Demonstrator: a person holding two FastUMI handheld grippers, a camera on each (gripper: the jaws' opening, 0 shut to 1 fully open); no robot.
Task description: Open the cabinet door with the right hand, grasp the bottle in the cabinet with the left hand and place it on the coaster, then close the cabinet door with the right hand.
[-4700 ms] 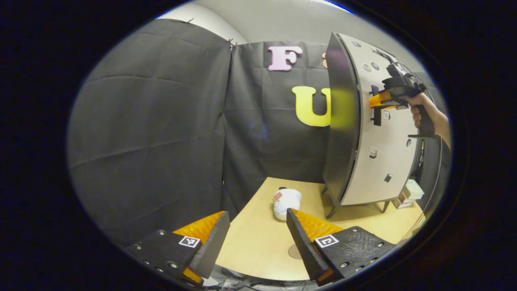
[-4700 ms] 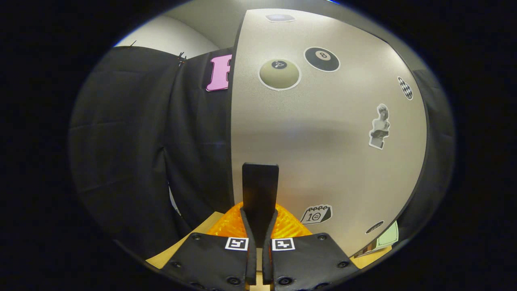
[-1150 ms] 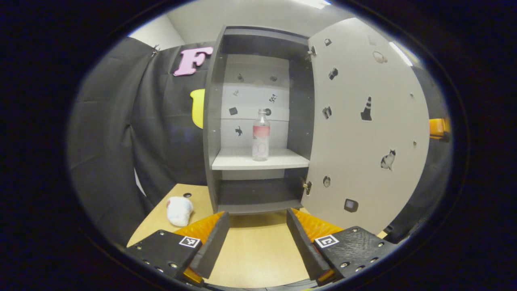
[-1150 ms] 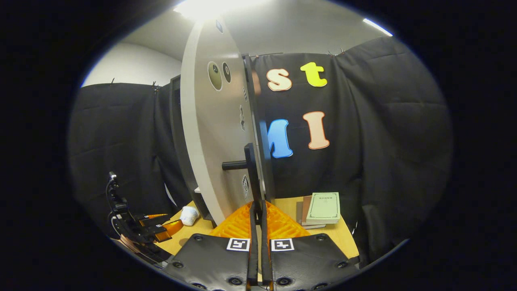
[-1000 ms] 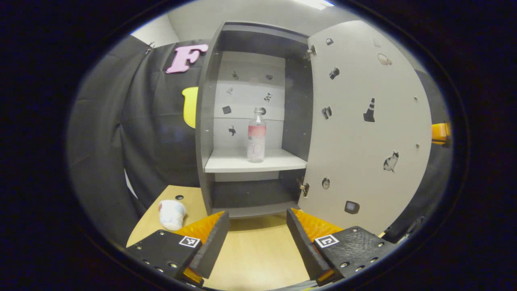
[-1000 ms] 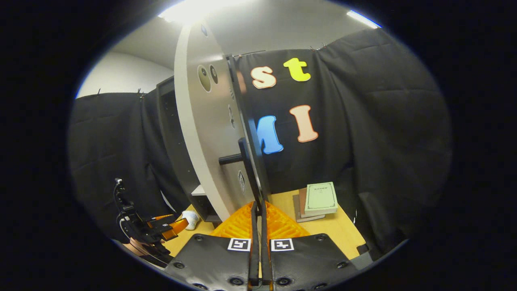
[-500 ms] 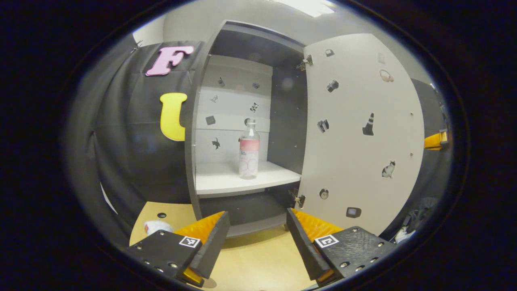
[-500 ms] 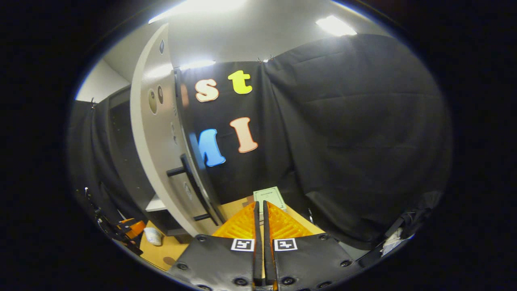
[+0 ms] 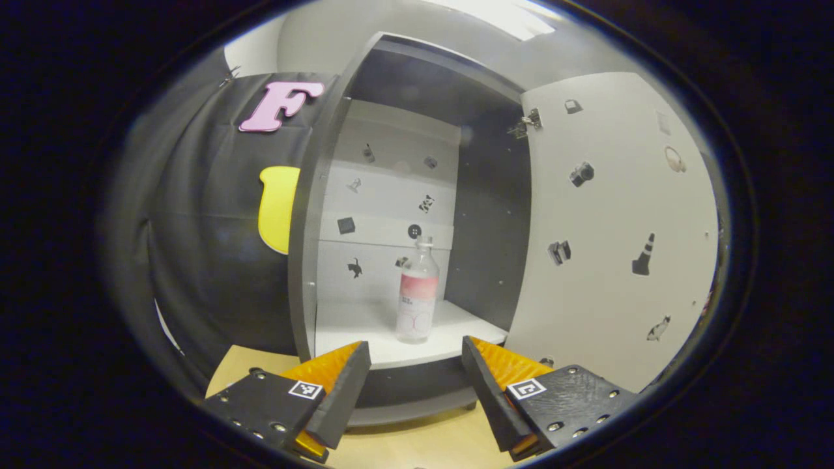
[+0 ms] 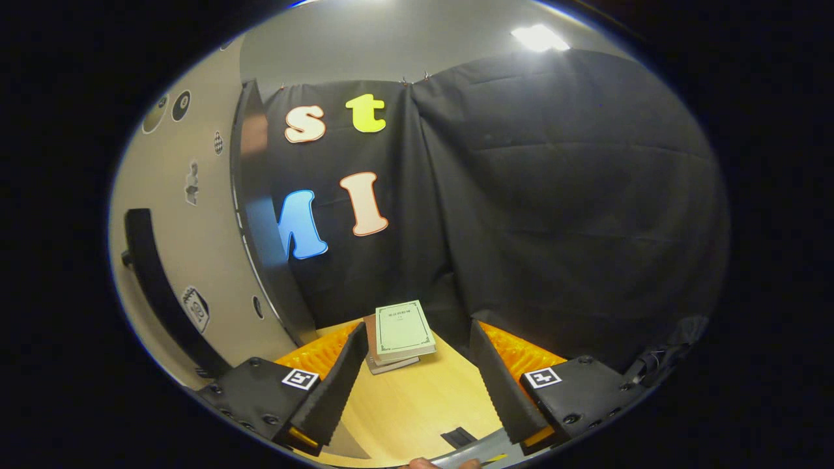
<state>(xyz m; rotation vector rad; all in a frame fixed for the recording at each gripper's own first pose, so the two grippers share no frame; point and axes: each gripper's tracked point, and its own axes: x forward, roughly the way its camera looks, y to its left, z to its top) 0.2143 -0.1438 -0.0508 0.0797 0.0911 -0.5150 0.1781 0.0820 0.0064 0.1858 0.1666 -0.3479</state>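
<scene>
Since half a second ago the right gripper [image 10: 414, 365] has let go of the black bar handle [image 10: 156, 280] and now stands released, jaws wide apart, beside the swung-out pale grey cabinet door [image 9: 612, 241], while the left gripper [image 9: 410, 384] has closed in on the dark grey cabinet [image 9: 313, 215] until the white shelf [image 9: 365, 326] sits just above its fingers. Door-opening looks finished, so the step in hand is the left-hand reach for the clear plastic bottle with a pink label [image 9: 417, 293]. That bottle stands upright on the shelf toward its right half, near the dark inner side wall [image 9: 488, 228], roughly centred between the left gripper's spread, empty jaws but well short of them. Next, the left gripper would need to rise to shelf height, go straight in and close around the bottle's body; the shelf's front edge and the nearby side wall are what could catch a finger. Small stickers dot the cabinet's back panel and the door. On the light wooden table [image 10: 417, 404] in the right gripper view lies a stack of books topped by a pale green one [image 10: 401, 332], clear of the reach. I can't make out the coaster here.
</scene>
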